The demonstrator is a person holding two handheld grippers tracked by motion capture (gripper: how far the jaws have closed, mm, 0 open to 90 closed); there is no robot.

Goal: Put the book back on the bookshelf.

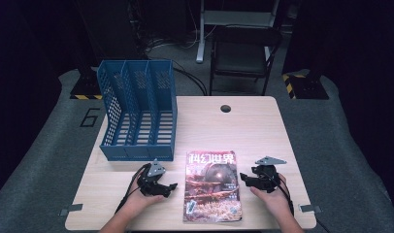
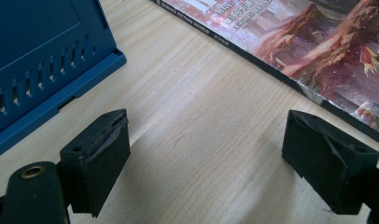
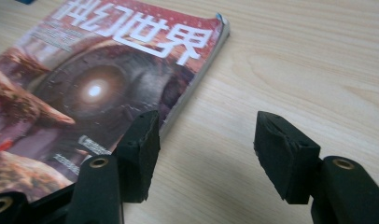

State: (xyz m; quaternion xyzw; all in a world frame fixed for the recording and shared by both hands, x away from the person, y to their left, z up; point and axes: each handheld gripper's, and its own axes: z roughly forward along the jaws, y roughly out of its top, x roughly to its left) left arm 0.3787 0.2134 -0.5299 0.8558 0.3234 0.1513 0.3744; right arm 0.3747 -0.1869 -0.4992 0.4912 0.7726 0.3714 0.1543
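Both claws, left (image 1: 172, 186) and right (image 1: 242, 176), spread beside the magazine (image 1: 212, 187); the blue file rack (image 1: 137, 109) holds nothing.

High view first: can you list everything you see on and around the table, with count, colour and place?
magazine: one, red-brown cover with white title, flat at the table's near middle, between both grippers
file rack: one, blue, three slots, far left of the table
table: one, light wood, with a dark round hole near its far edge
chair: one, black, beyond the table
left gripper: one, black, left of the magazine, jaws open, nothing between them
right gripper: one, black, right of the magazine, jaws open over its edge
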